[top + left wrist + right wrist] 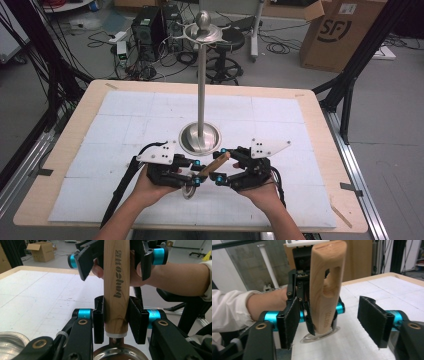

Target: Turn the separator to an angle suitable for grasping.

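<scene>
Wooden handle [116,287] between left gripper [116,320] fingers

Black gripper [195,172], cyan knuckles, white sleeves [227,308]

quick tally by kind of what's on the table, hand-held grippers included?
Hand-held gripper: 2, left and right
Wooden-handled utensil: 1
Steel stand: 1
Total: 4

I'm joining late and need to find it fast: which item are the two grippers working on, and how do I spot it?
On the white-padded table, look just in front of the tall steel stand. Between the hands is the utensil, its pale slotted wooden handle clamped by the left gripper.
</scene>
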Action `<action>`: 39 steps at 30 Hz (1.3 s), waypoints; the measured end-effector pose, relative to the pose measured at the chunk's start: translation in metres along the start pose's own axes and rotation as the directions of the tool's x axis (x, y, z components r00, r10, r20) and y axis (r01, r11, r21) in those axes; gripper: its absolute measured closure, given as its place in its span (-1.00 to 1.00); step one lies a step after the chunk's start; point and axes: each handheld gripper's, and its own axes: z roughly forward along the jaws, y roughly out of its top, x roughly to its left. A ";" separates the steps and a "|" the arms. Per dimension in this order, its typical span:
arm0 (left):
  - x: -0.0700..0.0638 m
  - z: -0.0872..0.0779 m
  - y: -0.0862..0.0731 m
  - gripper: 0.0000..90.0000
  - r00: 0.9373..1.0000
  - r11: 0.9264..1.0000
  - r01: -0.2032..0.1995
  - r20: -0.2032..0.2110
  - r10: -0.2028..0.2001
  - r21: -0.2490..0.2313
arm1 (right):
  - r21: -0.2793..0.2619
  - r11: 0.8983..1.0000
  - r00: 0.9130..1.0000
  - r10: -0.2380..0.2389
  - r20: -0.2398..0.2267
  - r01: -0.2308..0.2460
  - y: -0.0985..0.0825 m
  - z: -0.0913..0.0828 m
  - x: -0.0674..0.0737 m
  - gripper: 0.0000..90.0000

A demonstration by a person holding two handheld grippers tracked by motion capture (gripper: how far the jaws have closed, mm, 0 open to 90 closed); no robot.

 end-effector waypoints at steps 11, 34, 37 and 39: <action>0.001 -0.002 0.001 0.52 1.000 1.000 0.006 0.004 -0.006 -0.024 | -0.012 1.000 1.000 0.018 -0.022 -0.019 -0.002 0.008 0.002 0.47; 0.001 -0.002 0.000 0.52 0.999 0.999 0.012 0.033 -0.011 -0.033 | -0.056 0.998 1.000 -0.012 -0.021 0.011 -0.003 0.006 0.006 0.51; 0.001 -0.001 -0.001 0.52 0.999 0.999 0.014 0.033 -0.013 -0.033 | -0.053 0.999 1.000 -0.013 -0.017 0.012 -0.003 0.006 0.006 0.51; 0.001 -0.001 -0.001 0.48 1.000 0.999 0.018 0.023 -0.018 -0.026 | -0.053 0.999 1.000 -0.010 -0.019 0.009 -0.003 0.006 0.006 0.51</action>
